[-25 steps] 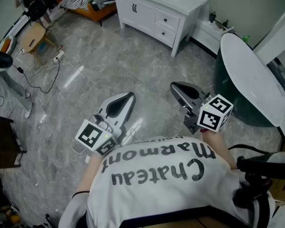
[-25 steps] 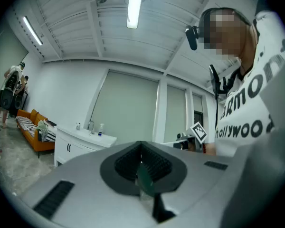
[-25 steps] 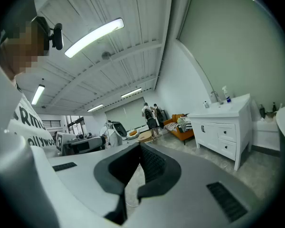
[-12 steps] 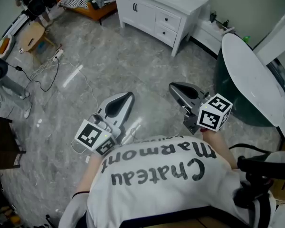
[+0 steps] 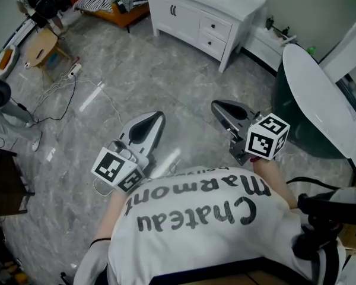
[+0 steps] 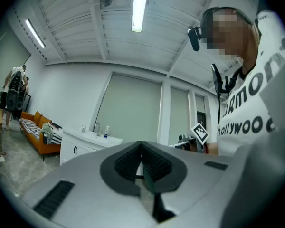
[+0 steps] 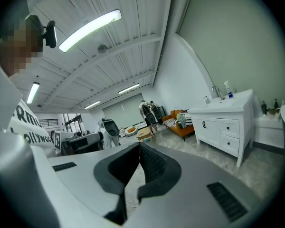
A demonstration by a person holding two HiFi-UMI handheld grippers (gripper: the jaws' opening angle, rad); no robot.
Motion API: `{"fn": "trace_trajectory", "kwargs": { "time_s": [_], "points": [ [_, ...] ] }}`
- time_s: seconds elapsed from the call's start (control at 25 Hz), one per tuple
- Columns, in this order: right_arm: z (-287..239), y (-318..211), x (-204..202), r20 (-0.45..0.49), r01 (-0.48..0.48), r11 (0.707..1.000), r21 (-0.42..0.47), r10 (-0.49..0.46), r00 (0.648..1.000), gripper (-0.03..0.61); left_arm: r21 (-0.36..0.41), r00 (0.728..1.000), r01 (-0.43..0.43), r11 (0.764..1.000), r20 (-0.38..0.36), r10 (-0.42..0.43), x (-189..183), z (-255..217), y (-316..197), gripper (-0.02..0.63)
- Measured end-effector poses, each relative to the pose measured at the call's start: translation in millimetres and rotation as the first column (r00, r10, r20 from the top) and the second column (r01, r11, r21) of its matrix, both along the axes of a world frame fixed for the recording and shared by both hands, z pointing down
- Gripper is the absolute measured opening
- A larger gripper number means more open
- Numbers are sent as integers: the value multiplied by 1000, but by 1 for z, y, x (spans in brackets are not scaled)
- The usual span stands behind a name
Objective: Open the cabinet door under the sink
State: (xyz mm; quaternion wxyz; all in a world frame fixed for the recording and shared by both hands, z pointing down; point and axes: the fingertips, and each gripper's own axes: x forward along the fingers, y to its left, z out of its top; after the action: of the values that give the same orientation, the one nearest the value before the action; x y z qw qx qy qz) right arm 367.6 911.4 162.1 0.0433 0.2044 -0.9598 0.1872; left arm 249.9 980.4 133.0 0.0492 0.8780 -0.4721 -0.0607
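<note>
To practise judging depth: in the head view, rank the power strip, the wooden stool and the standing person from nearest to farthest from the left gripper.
1. The power strip, on the floor up-left of the left gripper.
2. The wooden stool, further up-left.
3. The person, in the top-left corner.

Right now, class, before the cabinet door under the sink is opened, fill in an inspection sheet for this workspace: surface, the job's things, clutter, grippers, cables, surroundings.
Surface: glossy grey marbled floor.
Job's things: white sink cabinet across the room; its cabinet door is shut and well apart from both grippers.
Clutter: wooden stool and orange sofa at the far left.
Grippers: left gripper and right gripper both have jaws together with nothing between them, held above the floor.
Cables: thin cables loop over the floor from a power strip.
Surroundings: round white table at the right.
</note>
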Motion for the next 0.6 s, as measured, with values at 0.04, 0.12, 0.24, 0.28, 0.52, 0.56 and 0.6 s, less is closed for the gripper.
{"fn": "trace_trajectory", "kwargs": {
  "time_s": [0.04,0.12,0.24,0.28,0.52,0.56,0.6],
  "points": [
    [1,0,-5,-1,2,1000,6,-2,1000,11,7,1000,2,1000,3,-2,-5,-1,-1,6],
    [3,-2,-14,-5,-2,1000,24,2,1000,11,18,1000,6,1000,14,-6,-13,-4,-5,6],
    [5,-9,-27,-3,-8,1000,20,8,1000,11,18,1000,12,1000,25,-12,-27,-5,-12,6],
    [5,-11,-30,-1,-4,1000,14,4,1000,11,17,1000,12,1000,23,-12,-31,-6,-15,6],
    [9,-50,-45,-4,8,1000,11,-8,1000,11,10,999,24,1000,-30,-24,-45,-6,-59,6],
    [10,-59,-47,-9,13,1000,11,-13,1000,11,8,999,28,1000,-41,-28,-47,-4,-68,6],
    [12,-68,-50,-15,19,1000,12,-19,1000,11,3,998,33,999,-52,-33,-49,-3,-78,6]
  ]
}}
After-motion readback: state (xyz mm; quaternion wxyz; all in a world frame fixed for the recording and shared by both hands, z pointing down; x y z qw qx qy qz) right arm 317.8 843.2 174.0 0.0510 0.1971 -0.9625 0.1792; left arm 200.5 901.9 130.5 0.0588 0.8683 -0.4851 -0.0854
